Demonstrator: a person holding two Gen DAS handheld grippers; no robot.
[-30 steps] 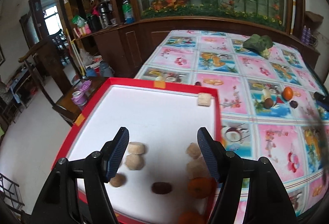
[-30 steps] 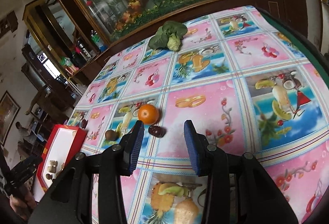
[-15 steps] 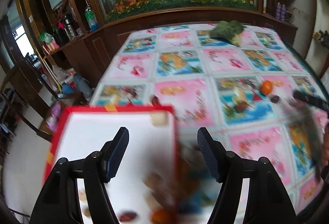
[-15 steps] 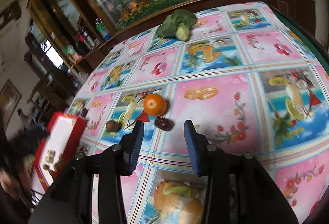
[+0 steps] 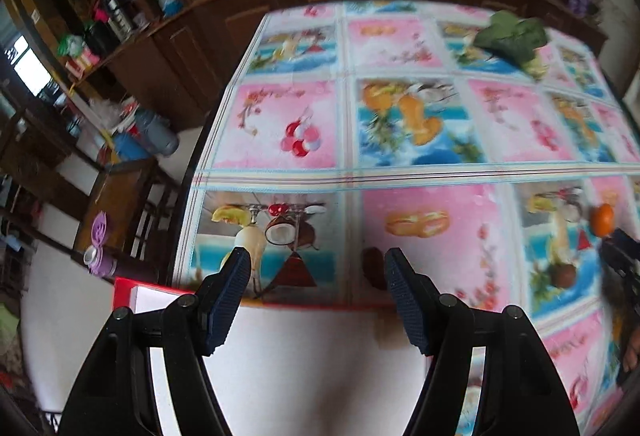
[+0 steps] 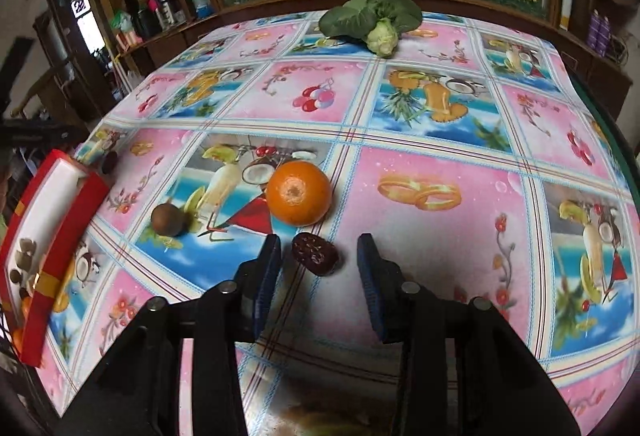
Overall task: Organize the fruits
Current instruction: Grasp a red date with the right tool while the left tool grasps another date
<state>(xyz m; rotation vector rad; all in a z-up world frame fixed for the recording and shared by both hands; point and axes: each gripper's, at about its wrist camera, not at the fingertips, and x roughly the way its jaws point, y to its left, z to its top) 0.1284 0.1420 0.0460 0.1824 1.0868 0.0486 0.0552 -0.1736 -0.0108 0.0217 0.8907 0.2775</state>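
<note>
Closer now, the right tool [image 6: 318, 260] gapes empty around the date [image 6: 315, 254], its long axis slanting lower-right.

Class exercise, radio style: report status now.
Both grippers open, left, right. Dried date lies between right fingers, ungrasped. Orange just beyond.

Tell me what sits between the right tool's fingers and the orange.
In the right wrist view, a dark red date lies on the tablecloth just ahead of the open right tool, short of the orange. Nothing else is there.
</note>
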